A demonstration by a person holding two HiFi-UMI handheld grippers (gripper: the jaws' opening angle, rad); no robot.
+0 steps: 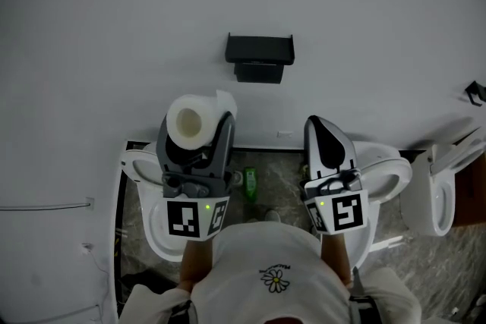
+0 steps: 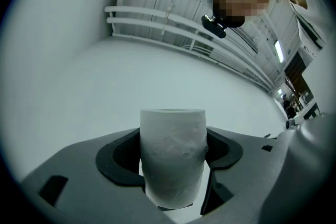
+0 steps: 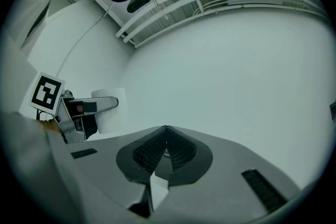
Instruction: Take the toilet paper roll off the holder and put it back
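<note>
Far left, low: white toilet bowl on a marbled floor.

Left tool: jaws spread wide and clamped on the toilet paper roll, one pad on each side. In the left gripper view the roll fills the gap between the jaws and stands on end. In the head view its hollow core faces the camera, and a loose sheet end sticks out at its upper right. The roll is off the holder, in the air in front of the white wall.

Black wall holder: bare, up and to the right of the roll, well apart from it.

Green bottle on the floor between the two tools.

Right tool: jaws closed tip to tip, nothing between them, pointed at the plain wall. Its view catches the left tool and roll at far left.

Right: second white toilet bowl, with a third beside it.
</note>
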